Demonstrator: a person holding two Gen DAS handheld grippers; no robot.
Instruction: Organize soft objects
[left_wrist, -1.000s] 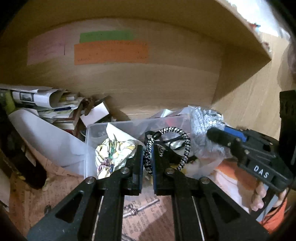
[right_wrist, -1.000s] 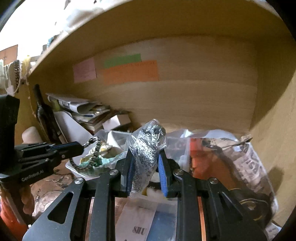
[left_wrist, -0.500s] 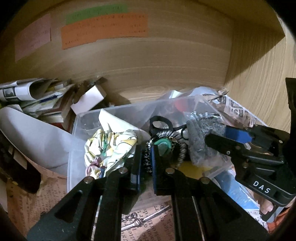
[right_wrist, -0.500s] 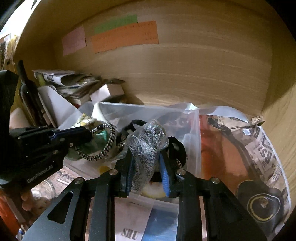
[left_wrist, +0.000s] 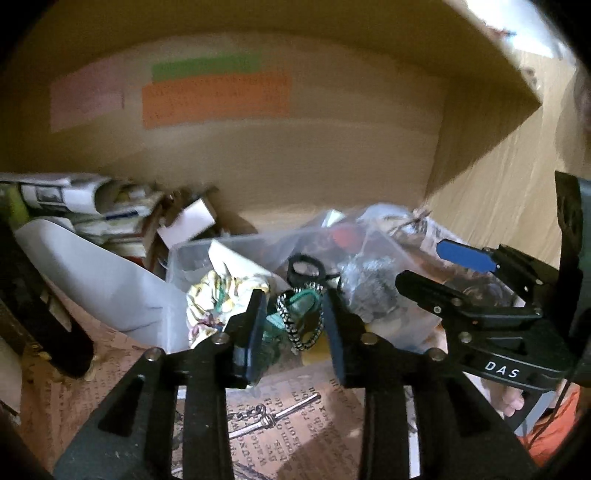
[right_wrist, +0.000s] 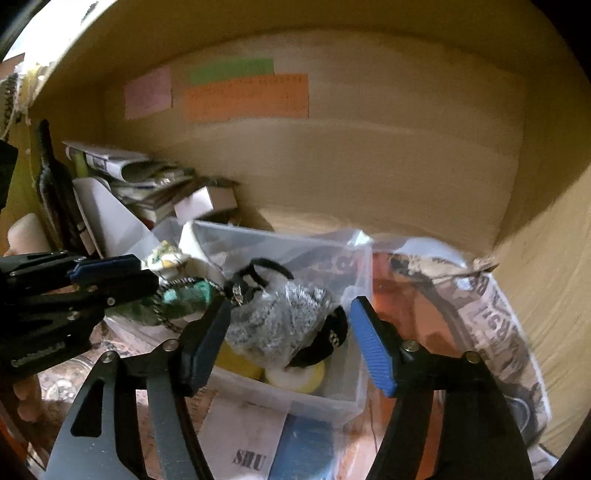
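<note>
A clear plastic bin (left_wrist: 177, 258) (right_wrist: 280, 243) sits on the shelf and holds soft items. A black-and-white braided band (left_wrist: 291, 325) lies in it over a green item (left_wrist: 303, 299), just beyond my open left gripper (left_wrist: 293, 325). A bagged grey fuzzy item (right_wrist: 280, 314) (left_wrist: 369, 284) lies in the bin between the open jaws of my right gripper (right_wrist: 288, 332). A patterned cloth (left_wrist: 218, 295), a black hair tie (right_wrist: 258, 273), a black band (right_wrist: 325, 339) and a yellow-white round piece (right_wrist: 295, 376) are in the bin too.
Stacked papers and a small white box (right_wrist: 207, 199) lie at the back left. A newspaper-print bag (right_wrist: 491, 325) lies right of the bin. Coloured notes (right_wrist: 243, 96) stick to the wooden back wall. Printed paper (left_wrist: 280, 398) covers the shelf floor.
Both grippers opened. The braided band dropped from the left gripper into the bin, and the bagged grey fuzzy item left the right gripper and rests in the bin. Both grippers drew back a little.
</note>
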